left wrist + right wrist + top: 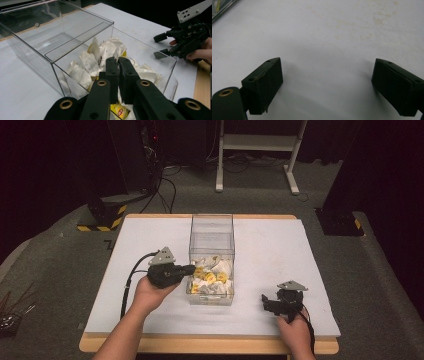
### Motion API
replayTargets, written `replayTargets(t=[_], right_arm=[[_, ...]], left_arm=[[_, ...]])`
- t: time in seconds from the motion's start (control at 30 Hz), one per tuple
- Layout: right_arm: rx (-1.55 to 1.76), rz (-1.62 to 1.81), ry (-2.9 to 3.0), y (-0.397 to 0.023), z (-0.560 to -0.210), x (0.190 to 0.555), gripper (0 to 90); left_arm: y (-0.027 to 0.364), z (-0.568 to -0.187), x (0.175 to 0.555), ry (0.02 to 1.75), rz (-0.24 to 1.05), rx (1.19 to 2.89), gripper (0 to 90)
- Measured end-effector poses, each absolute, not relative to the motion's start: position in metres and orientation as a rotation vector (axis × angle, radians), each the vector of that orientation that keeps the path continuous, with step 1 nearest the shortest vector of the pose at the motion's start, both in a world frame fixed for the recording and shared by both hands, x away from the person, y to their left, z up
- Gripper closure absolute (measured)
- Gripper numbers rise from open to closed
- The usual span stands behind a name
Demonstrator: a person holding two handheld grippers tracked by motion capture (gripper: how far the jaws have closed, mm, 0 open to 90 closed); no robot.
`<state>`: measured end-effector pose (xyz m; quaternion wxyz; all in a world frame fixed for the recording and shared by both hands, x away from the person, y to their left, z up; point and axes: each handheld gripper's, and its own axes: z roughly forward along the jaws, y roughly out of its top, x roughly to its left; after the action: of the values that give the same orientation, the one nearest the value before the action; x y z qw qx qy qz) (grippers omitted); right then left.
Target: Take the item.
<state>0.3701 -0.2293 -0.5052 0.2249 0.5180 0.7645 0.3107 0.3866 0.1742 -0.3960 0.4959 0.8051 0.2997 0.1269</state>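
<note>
Tea bags (212,276) in clear box (211,236), left gripper (191,268) closed above them, right gripper (265,302) open, well apart.

Clear box (211,251) walls hem tea bags (212,277); top open; white mat (280,265) around bare.

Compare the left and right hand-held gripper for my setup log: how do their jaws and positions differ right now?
The left hand-held gripper has its jaws nearly shut, a thin gap between them; the right hand-held gripper has its jaws wide apart. The left reaches over the box above the tea bags; the right sits low over bare tabletop, apart from the box. Both are black, hand-held, and grip nothing.
</note>
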Motion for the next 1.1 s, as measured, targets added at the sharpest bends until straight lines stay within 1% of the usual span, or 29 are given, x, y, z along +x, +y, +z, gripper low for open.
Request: replayTargets(t=[1.1], right_arm=[[1.428, 0.857, 2.109, -0.229, -0.505, 0.37, 10.1]], left_arm=[[0.219, -0.393, 0.388, 0.807, 0.379, 1.907, 86.7]])
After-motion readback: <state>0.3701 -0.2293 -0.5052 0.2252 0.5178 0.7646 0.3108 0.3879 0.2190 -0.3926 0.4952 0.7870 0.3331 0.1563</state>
